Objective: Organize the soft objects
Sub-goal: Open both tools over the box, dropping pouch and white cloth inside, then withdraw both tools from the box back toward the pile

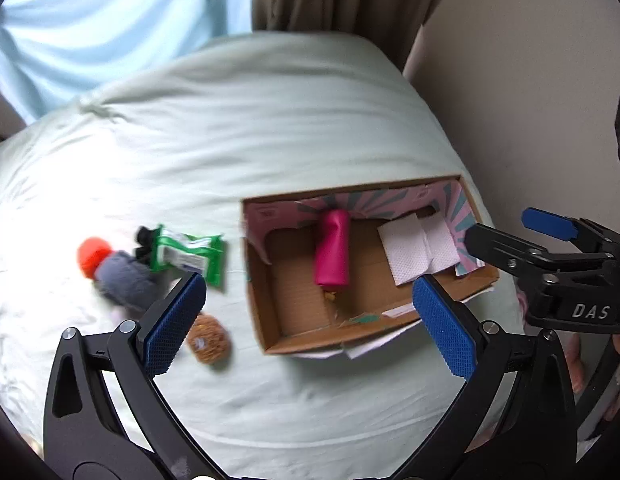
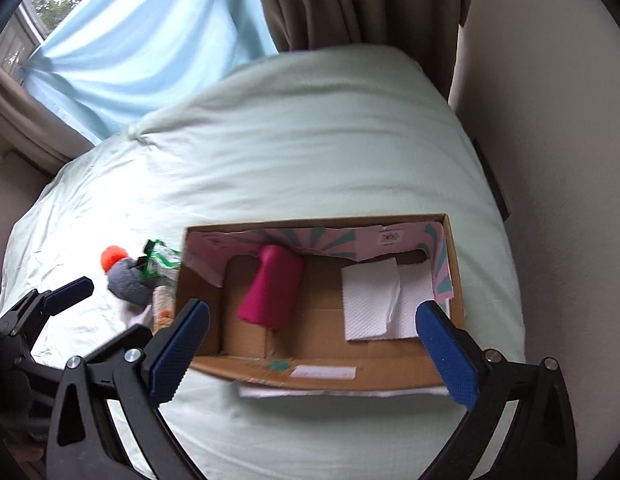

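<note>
While both grippers hang above the pale green bed [image 1: 310, 128] with nothing in them, the loose soft things lie toward its left side: an orange pom-pom [image 1: 93, 255] touching a grey plush piece [image 1: 124, 280], a green packet [image 1: 188, 254] just beside them, and a brown knitted ball [image 1: 209, 339] nearer the front edge. The left gripper [image 1: 310, 316] has its jaws spread wide, one blue pad over the ball and packet, the other over the cardboard box [image 1: 266, 316]. Inside the box, a pink roll [image 1: 332, 254] lies with its long axis running from the far wall toward the near one, narrow end at the far wall, and white paper towel [image 1: 418, 248] sits to its right. The right gripper [image 2: 312, 350], also spread and empty, hovers at the box's near rim. The cluster is tight, so a grab could likely catch two items, and the soft bedding may let the ball roll away.
</note>
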`<action>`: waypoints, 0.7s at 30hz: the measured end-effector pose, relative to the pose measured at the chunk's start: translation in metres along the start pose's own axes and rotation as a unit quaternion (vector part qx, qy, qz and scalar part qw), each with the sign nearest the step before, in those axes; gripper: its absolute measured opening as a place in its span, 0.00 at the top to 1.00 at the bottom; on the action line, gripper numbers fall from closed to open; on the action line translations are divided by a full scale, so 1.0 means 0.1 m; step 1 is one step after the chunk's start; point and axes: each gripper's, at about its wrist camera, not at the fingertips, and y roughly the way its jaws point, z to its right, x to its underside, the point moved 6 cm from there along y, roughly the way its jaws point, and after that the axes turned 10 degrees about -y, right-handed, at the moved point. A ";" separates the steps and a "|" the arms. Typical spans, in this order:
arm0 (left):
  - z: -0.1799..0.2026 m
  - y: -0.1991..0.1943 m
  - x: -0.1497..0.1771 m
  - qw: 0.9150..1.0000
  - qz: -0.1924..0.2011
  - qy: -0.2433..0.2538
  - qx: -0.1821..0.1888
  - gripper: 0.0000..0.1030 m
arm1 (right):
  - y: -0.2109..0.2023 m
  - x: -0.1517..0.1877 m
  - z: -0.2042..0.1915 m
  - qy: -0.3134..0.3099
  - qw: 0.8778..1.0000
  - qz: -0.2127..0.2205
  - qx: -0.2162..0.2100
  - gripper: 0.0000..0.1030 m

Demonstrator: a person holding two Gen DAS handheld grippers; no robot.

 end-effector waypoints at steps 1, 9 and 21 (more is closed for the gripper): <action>-0.04 -0.11 0.01 1.000 0.006 -0.002 0.000 0.00 | -0.09 0.01 -0.05 -0.002 1.000 0.003 0.002 0.00; -0.55 -0.92 0.15 0.998 0.052 -0.026 -0.006 0.00 | -0.79 0.00 -0.60 -0.018 0.999 0.041 0.005 0.00; -1.89 -1.76 0.60 0.994 0.082 -0.070 -0.036 0.00 | -1.23 0.15 -1.76 -0.057 0.995 0.087 0.007 0.00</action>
